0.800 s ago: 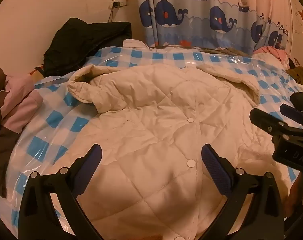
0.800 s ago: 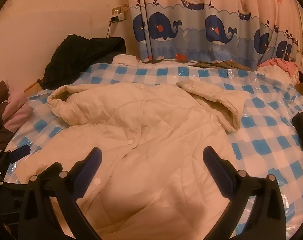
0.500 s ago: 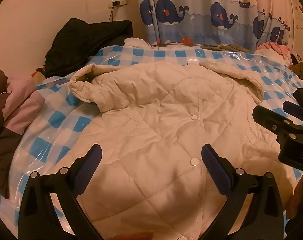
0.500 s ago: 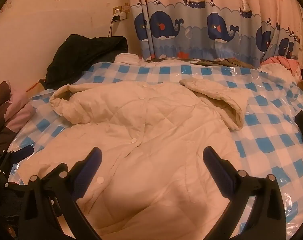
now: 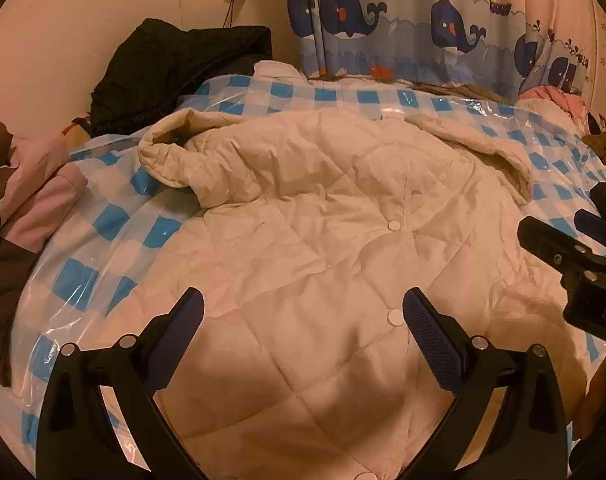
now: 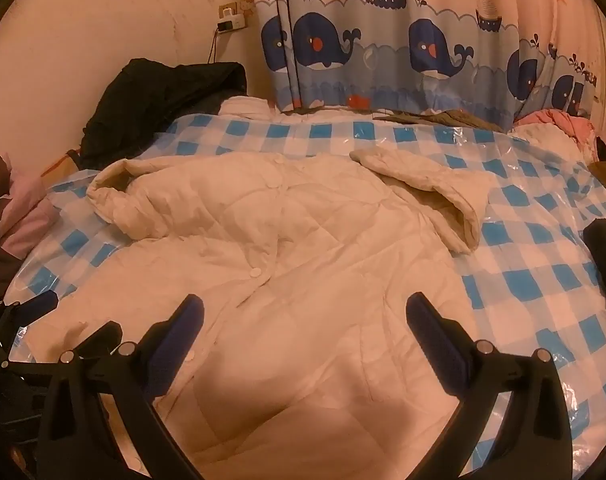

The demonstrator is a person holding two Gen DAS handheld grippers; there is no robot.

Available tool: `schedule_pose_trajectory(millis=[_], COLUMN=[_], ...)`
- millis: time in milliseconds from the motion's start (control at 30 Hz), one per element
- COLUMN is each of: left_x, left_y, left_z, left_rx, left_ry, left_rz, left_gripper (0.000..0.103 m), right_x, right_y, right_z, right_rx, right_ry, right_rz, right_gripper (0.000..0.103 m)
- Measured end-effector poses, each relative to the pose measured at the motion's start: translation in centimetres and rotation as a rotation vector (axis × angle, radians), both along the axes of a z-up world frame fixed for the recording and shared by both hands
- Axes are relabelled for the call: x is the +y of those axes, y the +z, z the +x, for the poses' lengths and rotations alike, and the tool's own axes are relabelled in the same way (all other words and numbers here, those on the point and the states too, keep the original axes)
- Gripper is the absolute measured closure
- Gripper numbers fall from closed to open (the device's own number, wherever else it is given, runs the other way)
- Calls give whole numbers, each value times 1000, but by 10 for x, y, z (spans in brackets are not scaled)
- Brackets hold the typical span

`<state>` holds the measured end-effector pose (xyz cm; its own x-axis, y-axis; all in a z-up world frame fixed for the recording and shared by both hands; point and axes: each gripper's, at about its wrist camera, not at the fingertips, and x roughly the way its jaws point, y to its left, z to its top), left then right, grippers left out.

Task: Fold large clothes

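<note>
Cream quilted coat (image 5: 323,248) covers checkered sheet (image 6: 543,248), right side bare.

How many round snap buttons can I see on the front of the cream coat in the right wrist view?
4 on the cream coat: one near the collar, one mid-chest, two lower. Others may be hidden.

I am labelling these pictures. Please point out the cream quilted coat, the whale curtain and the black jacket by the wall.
cream quilted coat (image 5: 303,248), left wrist view, on its front panel.
whale curtain (image 6: 383,52), right wrist view, on the blue band.
black jacket (image 6: 163,104), right wrist view, on its middle.
</note>
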<state>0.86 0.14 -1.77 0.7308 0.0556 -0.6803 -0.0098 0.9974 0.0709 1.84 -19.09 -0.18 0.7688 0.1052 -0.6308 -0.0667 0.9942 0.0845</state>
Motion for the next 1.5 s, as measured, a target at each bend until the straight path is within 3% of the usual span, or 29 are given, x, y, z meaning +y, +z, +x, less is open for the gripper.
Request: schedule_pose_trajectory(millis=[1500], left_x=[1], left_y=[-8], left_z=[6], left_rx=[39], left_ry=[1], left_rz=[4], left_gripper=[7], right_x=[4], right_y=[-3], right_z=[2], right_rx=[20], right_ry=[6], right_rz=[1], right_gripper=[5])
